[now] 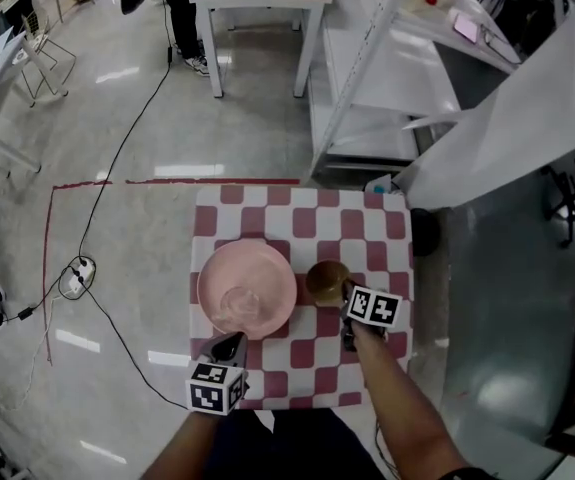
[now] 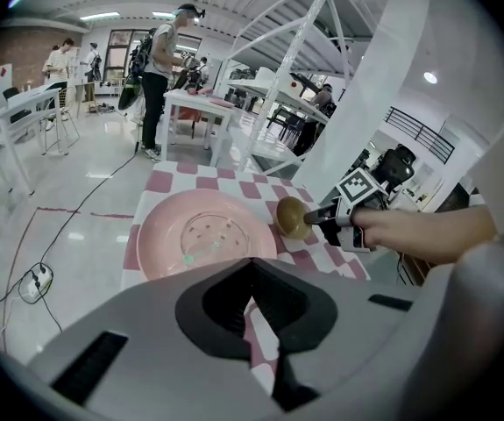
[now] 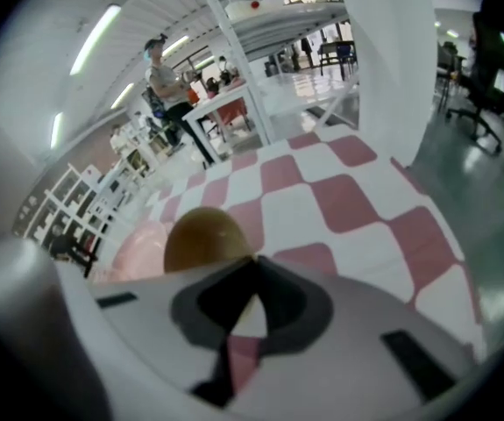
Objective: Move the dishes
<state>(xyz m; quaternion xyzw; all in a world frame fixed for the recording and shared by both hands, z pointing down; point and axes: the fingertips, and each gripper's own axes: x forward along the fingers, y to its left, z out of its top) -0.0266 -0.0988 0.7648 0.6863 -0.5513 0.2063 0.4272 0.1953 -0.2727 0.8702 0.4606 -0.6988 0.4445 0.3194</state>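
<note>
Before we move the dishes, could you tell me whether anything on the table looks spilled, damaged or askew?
Nothing stands out. The pink plate lies flat on the checked cloth, the brown bowl stands beside it, its rim in the jaws of the right gripper; no spill shows.

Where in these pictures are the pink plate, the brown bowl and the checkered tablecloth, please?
pink plate (image 1: 259, 260), head view, bare far part of its surface.
brown bowl (image 1: 325, 280), head view, its middle.
checkered tablecloth (image 1: 367, 226), head view, bare squares at its far right.
</note>
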